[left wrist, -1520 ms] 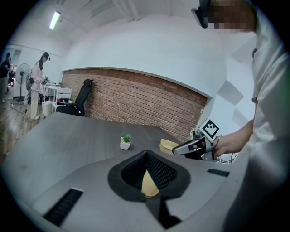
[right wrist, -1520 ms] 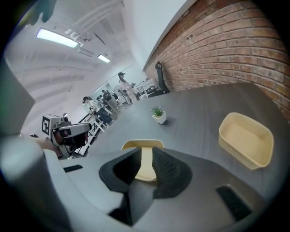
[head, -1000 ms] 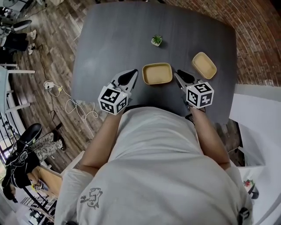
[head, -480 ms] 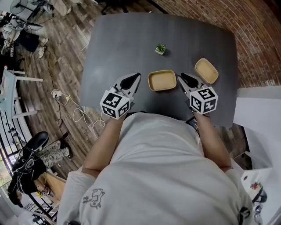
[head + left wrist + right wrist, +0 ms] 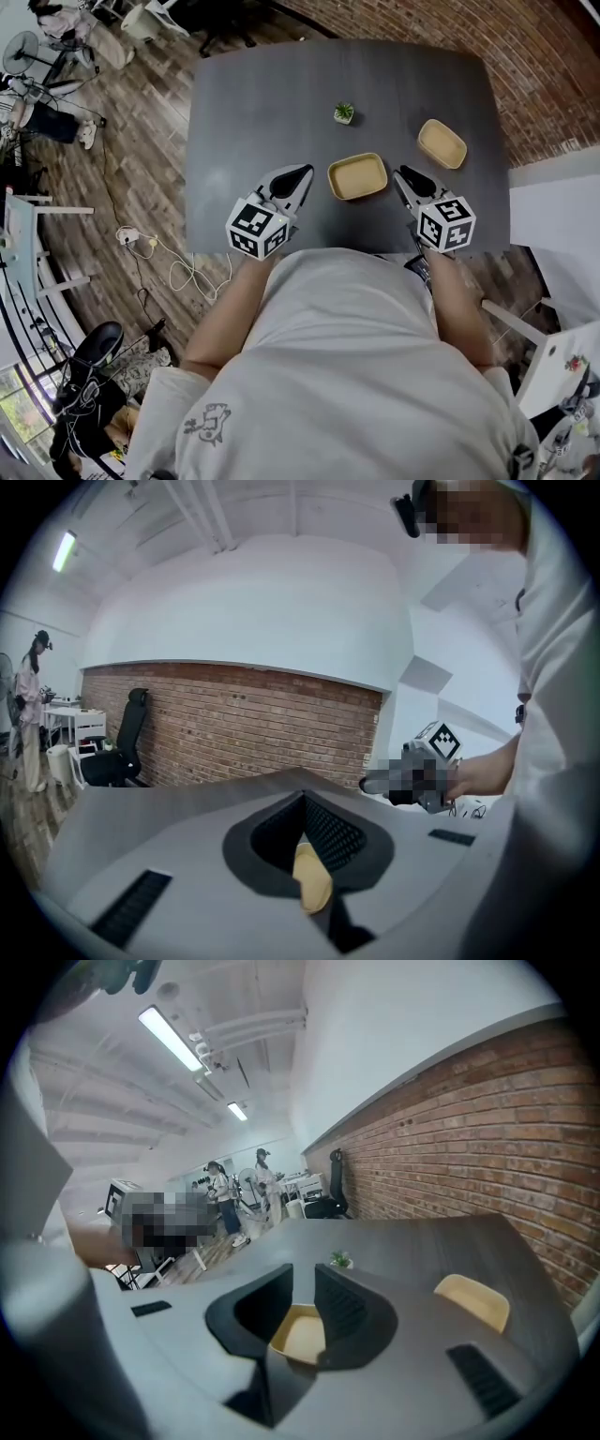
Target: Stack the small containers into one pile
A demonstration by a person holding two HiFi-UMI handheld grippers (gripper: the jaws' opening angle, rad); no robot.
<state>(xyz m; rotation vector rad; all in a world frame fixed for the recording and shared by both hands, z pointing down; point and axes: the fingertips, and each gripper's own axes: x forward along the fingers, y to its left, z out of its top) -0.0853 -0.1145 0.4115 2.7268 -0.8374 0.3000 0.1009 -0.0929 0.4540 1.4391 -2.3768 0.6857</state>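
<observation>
Table: dark grey top, rounded corners.
Floor: wood planks, brown and grey, with a white cable on them.
Wall: red brick (it runs close along one side of the table).
Ceiling: white, with long lamps lit.
Chair: black office chair by the brick.

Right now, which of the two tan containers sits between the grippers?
The nearer container, in line with the small plant, between the left gripper and right gripper. The other container lies farther out, to the right of the right gripper.
</observation>
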